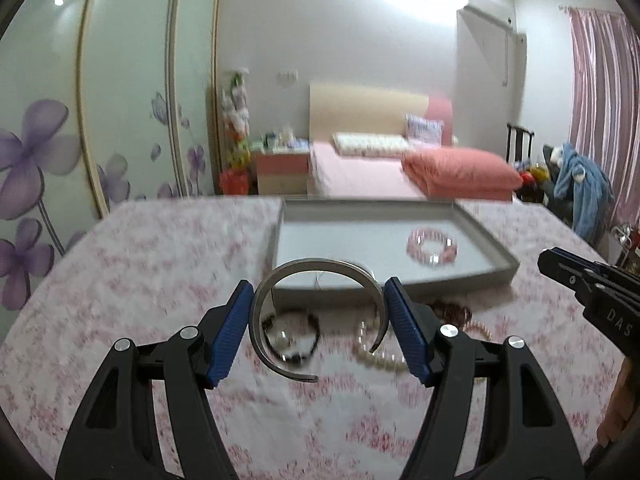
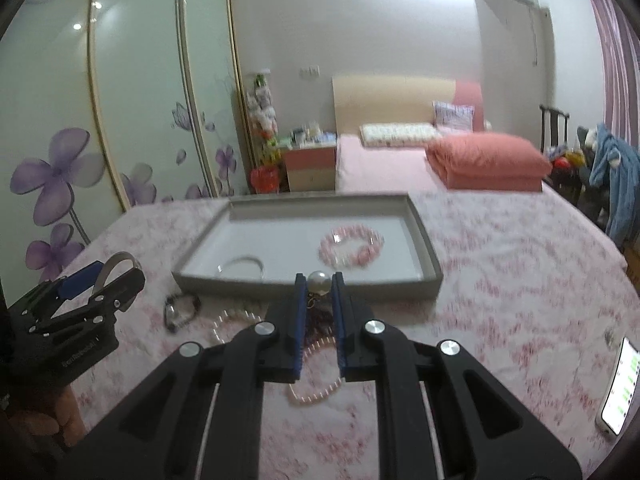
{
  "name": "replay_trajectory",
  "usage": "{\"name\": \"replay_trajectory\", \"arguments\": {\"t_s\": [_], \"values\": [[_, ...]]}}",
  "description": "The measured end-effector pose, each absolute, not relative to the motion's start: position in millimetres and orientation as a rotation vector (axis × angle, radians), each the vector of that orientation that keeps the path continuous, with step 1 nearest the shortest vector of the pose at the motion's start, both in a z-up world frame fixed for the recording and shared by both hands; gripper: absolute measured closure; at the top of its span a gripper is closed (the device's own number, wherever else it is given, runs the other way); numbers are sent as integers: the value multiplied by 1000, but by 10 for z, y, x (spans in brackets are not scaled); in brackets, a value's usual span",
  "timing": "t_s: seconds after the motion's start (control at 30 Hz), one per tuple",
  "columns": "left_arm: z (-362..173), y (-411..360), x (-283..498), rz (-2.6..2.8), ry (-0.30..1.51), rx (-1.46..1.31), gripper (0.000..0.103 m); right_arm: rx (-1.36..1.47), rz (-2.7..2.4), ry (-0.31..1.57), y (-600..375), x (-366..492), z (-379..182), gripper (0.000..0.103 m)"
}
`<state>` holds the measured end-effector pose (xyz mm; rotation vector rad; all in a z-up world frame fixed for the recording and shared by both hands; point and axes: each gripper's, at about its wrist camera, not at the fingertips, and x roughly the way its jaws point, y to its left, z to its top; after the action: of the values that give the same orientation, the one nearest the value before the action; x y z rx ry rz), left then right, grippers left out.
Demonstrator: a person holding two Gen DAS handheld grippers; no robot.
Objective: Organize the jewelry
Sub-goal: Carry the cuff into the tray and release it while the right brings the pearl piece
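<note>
My left gripper (image 1: 320, 284) is shut on a silver open cuff bangle (image 1: 316, 266), with a blue pad pressing each side, above the flowered cloth. In the right wrist view this gripper (image 2: 108, 280) shows at the left with the bangle (image 2: 114, 264). My right gripper (image 2: 319, 278) is shut on a large pearl with a small dark dangle (image 2: 319, 284). Its tip (image 1: 554, 264) enters the left wrist view at the right. Ahead lies a grey tray (image 2: 428, 256) holding a pink bead bracelet (image 2: 352, 246) and a thin silver ring (image 2: 242, 266).
On the cloth before the tray (image 1: 492, 240) lie a black bracelet (image 1: 296, 336), a pearl strand (image 1: 376, 354) and dark red beads (image 1: 456, 312). A lit phone (image 2: 620, 388) rests at the far right. Behind are a bed and wardrobe doors.
</note>
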<state>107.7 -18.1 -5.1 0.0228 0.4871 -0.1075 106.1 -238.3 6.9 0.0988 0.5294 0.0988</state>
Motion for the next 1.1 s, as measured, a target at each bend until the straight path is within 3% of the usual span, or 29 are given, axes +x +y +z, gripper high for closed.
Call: {"name": "replay_trajectory", "arguments": {"t_s": [0.43, 1.1], "values": [[87, -249, 1183, -93, 373, 10, 35, 79, 84, 332, -2231, 1114, 346, 90], [101, -338, 1478, -96, 337, 12, 35, 94, 64, 309, -2237, 1507, 284, 90]]}}
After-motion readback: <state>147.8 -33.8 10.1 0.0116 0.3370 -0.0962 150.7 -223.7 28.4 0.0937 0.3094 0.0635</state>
